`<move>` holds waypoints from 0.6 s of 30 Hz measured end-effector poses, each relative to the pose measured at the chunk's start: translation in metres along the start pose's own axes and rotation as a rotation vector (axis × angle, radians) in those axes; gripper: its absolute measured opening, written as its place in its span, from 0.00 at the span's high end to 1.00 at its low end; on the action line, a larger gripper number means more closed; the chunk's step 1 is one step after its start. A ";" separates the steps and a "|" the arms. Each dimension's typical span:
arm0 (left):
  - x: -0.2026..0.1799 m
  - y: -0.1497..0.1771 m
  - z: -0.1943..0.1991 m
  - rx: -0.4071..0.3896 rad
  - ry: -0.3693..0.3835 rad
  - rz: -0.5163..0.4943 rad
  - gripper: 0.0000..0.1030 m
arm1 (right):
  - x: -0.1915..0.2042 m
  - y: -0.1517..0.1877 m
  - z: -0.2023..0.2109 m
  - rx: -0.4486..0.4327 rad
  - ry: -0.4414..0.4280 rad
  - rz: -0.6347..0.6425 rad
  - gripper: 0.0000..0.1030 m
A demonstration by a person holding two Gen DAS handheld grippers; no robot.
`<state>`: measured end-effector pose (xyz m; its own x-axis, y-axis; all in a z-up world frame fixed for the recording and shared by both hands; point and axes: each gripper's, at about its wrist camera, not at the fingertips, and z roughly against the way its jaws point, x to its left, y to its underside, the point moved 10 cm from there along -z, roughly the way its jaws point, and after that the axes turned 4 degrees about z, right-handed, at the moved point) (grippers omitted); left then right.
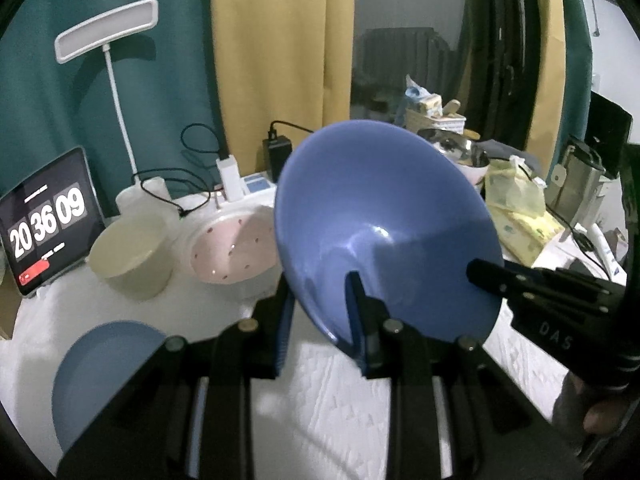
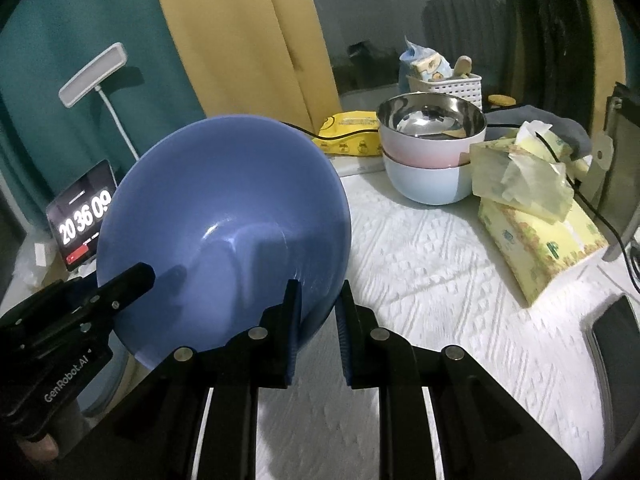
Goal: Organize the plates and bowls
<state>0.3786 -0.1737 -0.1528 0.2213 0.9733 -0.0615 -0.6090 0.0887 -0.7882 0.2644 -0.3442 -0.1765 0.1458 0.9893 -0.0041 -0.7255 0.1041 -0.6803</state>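
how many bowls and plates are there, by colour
blue: 3, the held bowl, a plate, a pale blue bowl
pink: 2, a speckled dish, a steel-lined bowl
beige: 1, a bowl
total: 6

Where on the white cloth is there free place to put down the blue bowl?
The widest bare cloth lies in front of the stacked bowls, left of the tissue packs. A smaller patch lies between the blue plate, beige bowl and pink dotted bowl. The back edge, with cables and charger, is crowded.
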 end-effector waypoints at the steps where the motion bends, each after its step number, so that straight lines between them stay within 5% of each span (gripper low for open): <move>1: 0.001 0.002 0.004 -0.001 0.001 0.002 0.75 | 0.001 0.002 0.002 0.001 0.001 0.002 0.82; 18: 0.016 0.049 0.038 0.037 0.022 0.052 0.75 | 0.033 0.036 0.040 0.007 0.011 0.060 0.82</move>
<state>0.3237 -0.1457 -0.1692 0.2057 0.9718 -0.1154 -0.6475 0.0467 -0.7606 0.2163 -0.3033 -0.1714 0.1091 0.9927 -0.0524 -0.7380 0.0456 -0.6732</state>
